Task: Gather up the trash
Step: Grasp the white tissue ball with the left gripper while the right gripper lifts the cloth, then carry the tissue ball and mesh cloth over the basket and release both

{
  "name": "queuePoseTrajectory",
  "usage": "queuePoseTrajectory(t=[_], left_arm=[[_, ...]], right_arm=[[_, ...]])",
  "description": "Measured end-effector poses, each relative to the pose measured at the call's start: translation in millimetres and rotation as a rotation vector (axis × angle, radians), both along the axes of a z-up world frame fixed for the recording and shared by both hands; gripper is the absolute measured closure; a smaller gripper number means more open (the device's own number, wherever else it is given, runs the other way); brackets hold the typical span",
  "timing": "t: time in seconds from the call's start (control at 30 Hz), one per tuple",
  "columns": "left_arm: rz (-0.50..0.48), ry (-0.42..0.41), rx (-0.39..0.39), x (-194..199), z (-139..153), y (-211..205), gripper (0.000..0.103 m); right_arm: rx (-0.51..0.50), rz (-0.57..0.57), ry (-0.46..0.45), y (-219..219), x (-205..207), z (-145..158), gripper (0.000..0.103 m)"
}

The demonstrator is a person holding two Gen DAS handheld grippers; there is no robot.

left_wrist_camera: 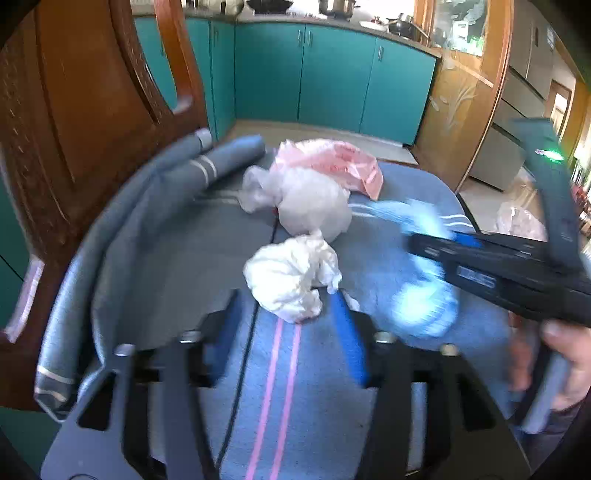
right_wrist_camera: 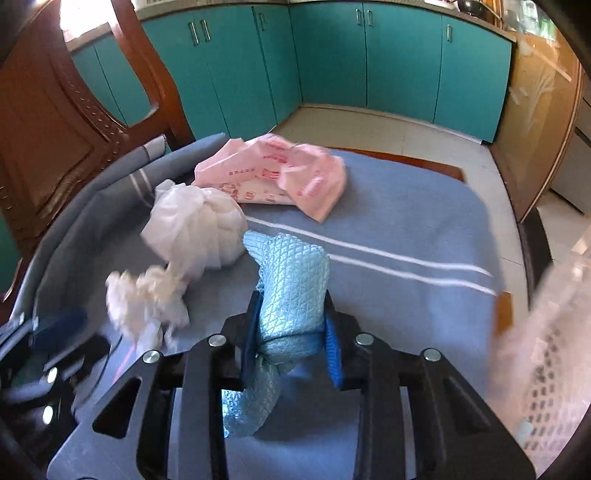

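Right wrist view: right gripper (right_wrist_camera: 291, 325) is clenched on a light-blue quilted cloth (right_wrist_camera: 291, 273), blue pads (right_wrist_camera: 334, 350) pressing it from both sides; cloth sticks up past the tips and hangs below them. Just left of it lies a crumpled white tissue wad (right_wrist_camera: 144, 299), touching a knotted white plastic bag (right_wrist_camera: 199, 229) behind it. Further back, a pink plastic bag (right_wrist_camera: 280, 173) w/ red print, too small & creased to read. All sit on a blue-grey blanket (right_wrist_camera: 406, 221) w/ white stripes, spread over a seat w/ a brown wooden chair back (right_wrist_camera: 55, 129) at left. Far right edge: blurred white mesh-like thing (right_wrist_camera: 546, 350), can't tell what. Teal cabinets (right_wrist_camera: 369, 55) behind.

Left wrist view: left gripper (left_wrist_camera: 291, 306) is released, jaws part-open, the tissue wad (left_wrist_camera: 291, 280) sitting between the tips; can't tell if the pads touch it, no squeeze visible. White bag (left_wrist_camera: 314, 203) & pink bag (left_wrist_camera: 332, 162) beyond. Only this view shows pink stripes on the cloth under the jaws, the right gripper's body from the side w/ a green light, a hand (left_wrist_camera: 569, 365) gripping it, the blue cloth (left_wrist_camera: 424, 302) blurred, plus pots on the countertop (left_wrist_camera: 332, 18). Label on the gripper's side is unreadable.
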State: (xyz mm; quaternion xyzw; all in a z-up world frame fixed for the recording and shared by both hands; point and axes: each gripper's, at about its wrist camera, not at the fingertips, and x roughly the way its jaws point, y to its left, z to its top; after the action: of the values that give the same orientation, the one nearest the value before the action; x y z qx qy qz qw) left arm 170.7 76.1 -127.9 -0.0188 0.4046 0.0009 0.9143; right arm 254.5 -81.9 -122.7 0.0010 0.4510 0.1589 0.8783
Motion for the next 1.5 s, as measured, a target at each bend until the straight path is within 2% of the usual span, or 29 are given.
queuePoseTrajectory(t=[0.07, 0.17, 0.37, 0.4, 0.47, 0.5, 0.73, 0.8, 0.83, 0.87, 0.93, 1.03, 1.2, 1.5], left_arm=[[0.013, -0.01, 0.018, 1, 2, -2, 0.031], [0.05, -0.016, 0.041, 19, -2, -1, 0.022], [0.084, 0.046, 0.075, 58, -19, -10, 0.019], [0.084, 0.056, 0.082, 61, -22, -12, 0.02], [0.074, 0.067, 0.098, 63, -28, -17, 0.034], [0.065, 0.069, 0.093, 63, -30, -18, 0.036], [0.046, 0.04, 0.09, 49, -22, -18, 0.055], [0.054, 0.023, 0.083, 39, -15, -16, 0.055], [0.056, 0.015, 0.08, 37, -12, -16, 0.056], [0.06, -0.001, 0.075, 30, -7, -16, 0.056], [0.069, -0.025, 0.085, 20, 2, -16, 0.056], [0.098, -0.072, 0.139, 6, 16, -20, 0.056], [0.113, -0.134, 0.157, -15, 39, -28, 0.056], [0.05, -0.198, 0.162, -38, 63, -60, 0.055]], right_arm=[[-0.003, -0.015, -0.024, -14, -14, 7, 0.072], [0.005, -0.025, -0.042, -29, -32, 6, 0.071], [-0.032, 0.01, -0.008, -17, -39, -17, 0.068], [-0.04, 0.012, -0.008, -17, -38, -18, 0.066], [-0.052, 0.019, -0.017, -12, -39, -19, 0.059], [-0.059, 0.023, -0.022, -10, -40, -20, 0.056], [-0.102, 0.023, -0.017, -4, -39, -26, 0.055], [-0.109, 0.02, -0.016, -3, -38, -28, 0.056], [-0.114, 0.019, -0.022, -3, -38, -29, 0.06], [-0.112, 0.017, -0.026, -3, -39, -28, 0.07], [-0.087, 0.019, -0.028, -5, -39, -25, 0.07], [-0.061, 0.014, -0.059, -9, -45, -15, 0.071], [-0.024, -0.004, -0.133, -23, -56, 10, 0.071], [0.03, -0.024, -0.239, -62, -82, 53, 0.071]])
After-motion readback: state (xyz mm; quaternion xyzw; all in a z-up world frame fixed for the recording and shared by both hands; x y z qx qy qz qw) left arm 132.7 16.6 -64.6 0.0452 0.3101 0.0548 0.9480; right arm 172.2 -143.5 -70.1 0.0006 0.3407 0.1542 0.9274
